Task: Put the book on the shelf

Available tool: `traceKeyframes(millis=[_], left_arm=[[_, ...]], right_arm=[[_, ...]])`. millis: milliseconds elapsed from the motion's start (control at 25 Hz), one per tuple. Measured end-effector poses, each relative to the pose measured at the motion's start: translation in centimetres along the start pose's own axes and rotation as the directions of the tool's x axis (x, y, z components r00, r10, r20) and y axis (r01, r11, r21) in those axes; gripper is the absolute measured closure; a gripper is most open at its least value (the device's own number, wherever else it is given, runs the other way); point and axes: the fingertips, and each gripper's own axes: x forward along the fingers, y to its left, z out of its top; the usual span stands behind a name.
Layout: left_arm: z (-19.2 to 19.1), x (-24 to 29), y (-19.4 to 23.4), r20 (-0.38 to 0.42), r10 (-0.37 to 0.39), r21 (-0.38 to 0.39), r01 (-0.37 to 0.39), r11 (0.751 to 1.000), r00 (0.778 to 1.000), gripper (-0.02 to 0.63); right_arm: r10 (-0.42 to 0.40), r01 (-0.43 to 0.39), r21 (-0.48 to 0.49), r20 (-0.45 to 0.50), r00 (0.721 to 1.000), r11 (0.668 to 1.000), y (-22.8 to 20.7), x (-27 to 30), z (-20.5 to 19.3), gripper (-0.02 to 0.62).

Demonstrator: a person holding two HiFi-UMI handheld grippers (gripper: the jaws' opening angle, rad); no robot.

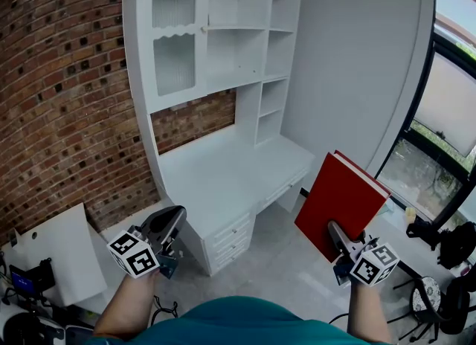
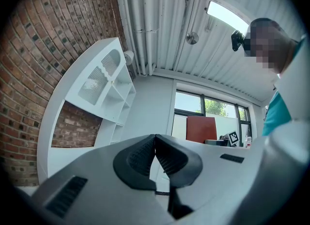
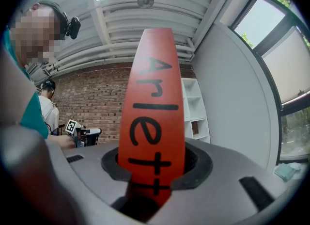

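I read this as a mocked-up study corner inside an industrial test space rather than a lived-in home. A white shelf unit [image 1: 223, 46] with a drawered bench [image 1: 216, 180] stands against a rough brick wall [image 1: 67, 113] on a plain grey floor [image 1: 290, 254]. Overhead, the left gripper view shows exposed pipes [image 2: 140, 20], a ribbed metal ceiling [image 2: 227, 59] and a strip light [image 2: 225, 16]. Tall dark-framed windows [image 1: 446, 98] fill the right side. At near left, electronics and cables [image 1: 26, 284] sit beside a loose white panel [image 1: 63, 254]. A second person [image 3: 48, 110] stands far off by the brick.
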Motion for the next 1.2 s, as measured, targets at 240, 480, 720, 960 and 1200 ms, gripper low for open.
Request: traceKeyframes(millis=[240, 480, 720, 960, 1200], left_arm=[[-0.5, 1.6, -2.2, -0.004, 0.006, 0.007, -0.006, 1.0, 1.0, 0.591], [-1.6, 4.3, -5.6, -0.005, -0.003, 0.015, 0.003, 1.0, 1.0, 0.591], [-3.5, 7.0, -8.5, -0.016, -0.017, -0.004, 0.017, 1.0, 1.0, 0.591], [-4.2, 9.1, -9.2, -0.036, -0.031, 0.002, 0.031, 1.0, 0.999, 0.591], [-4.9, 10.8, -7.2, -0.047, -0.049, -0.022, 0.048, 0.999, 0.998, 0.591]], right_arm=[[0.02, -0.02, -0.008, 0.002, 1.0, 1.0, -1.6, -1.3, 0.6, 0.42], [0.02, -0.02, -0.012, 0.007, 1.0, 1.0, -4.4, -4.0, 1.1, 0.42], [0.029, -0.029, -0.011, 0.003, 1.0, 1.0, -7.1, -6.3, 0.9, 0.42], [0.032, -0.032, -0.005, 0.001, 0.999, 0.999, -8.6, -6.3, 0.7, 0.42], [0.015, -0.015, 0.001, -0.015, 1.0, 1.0, -9.5, -4.1, 0.2, 0.42]])
